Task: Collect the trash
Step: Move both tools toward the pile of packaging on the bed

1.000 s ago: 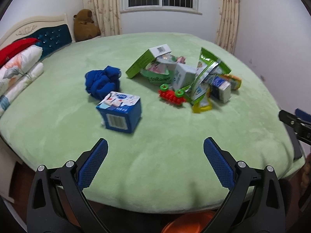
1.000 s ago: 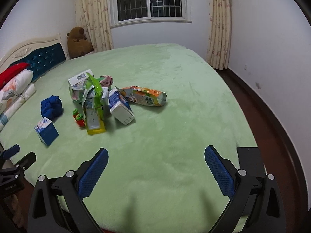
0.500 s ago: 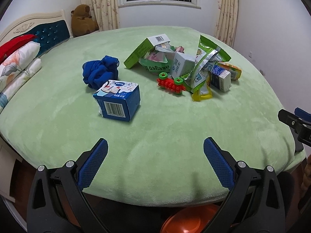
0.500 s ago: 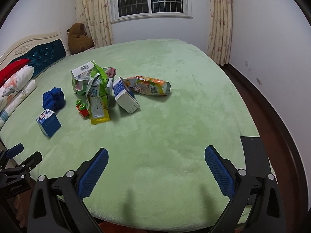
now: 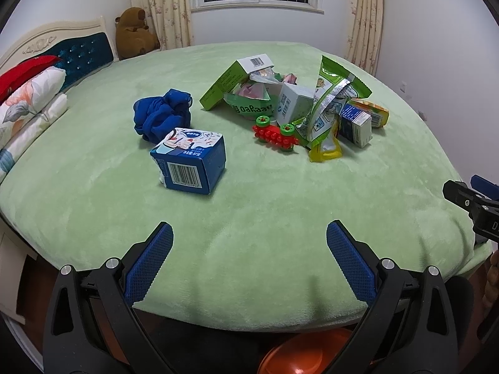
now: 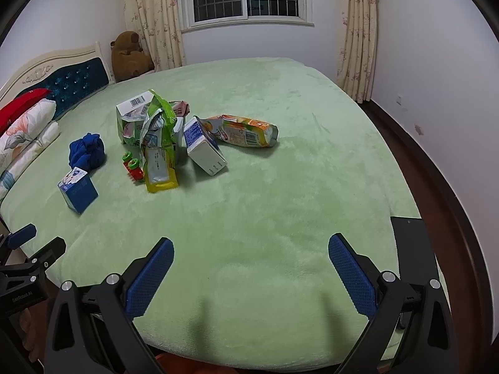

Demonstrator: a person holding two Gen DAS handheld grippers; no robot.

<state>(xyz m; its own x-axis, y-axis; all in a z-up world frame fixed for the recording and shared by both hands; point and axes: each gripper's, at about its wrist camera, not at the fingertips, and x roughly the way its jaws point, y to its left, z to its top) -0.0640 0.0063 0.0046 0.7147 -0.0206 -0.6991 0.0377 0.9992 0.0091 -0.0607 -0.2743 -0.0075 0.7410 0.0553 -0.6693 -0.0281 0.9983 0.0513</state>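
A pile of trash lies on the green bed: a green carton, a tall green foil bag, a white box, an orange snack bag and a white-and-blue carton. A blue box lies apart, nearer the bed's front edge. My left gripper is open and empty over the front edge. My right gripper is open and empty, well short of the pile.
A crumpled blue cloth and a red toy block with green wheels lie by the trash. Pillows and a brown plush bear sit at the headboard. An orange bin stands below the bed edge. A black stand is at the right.
Both grippers have moved a little closer to the bed and its objects. Their jaws stay open. Nothing on the bed has moved.
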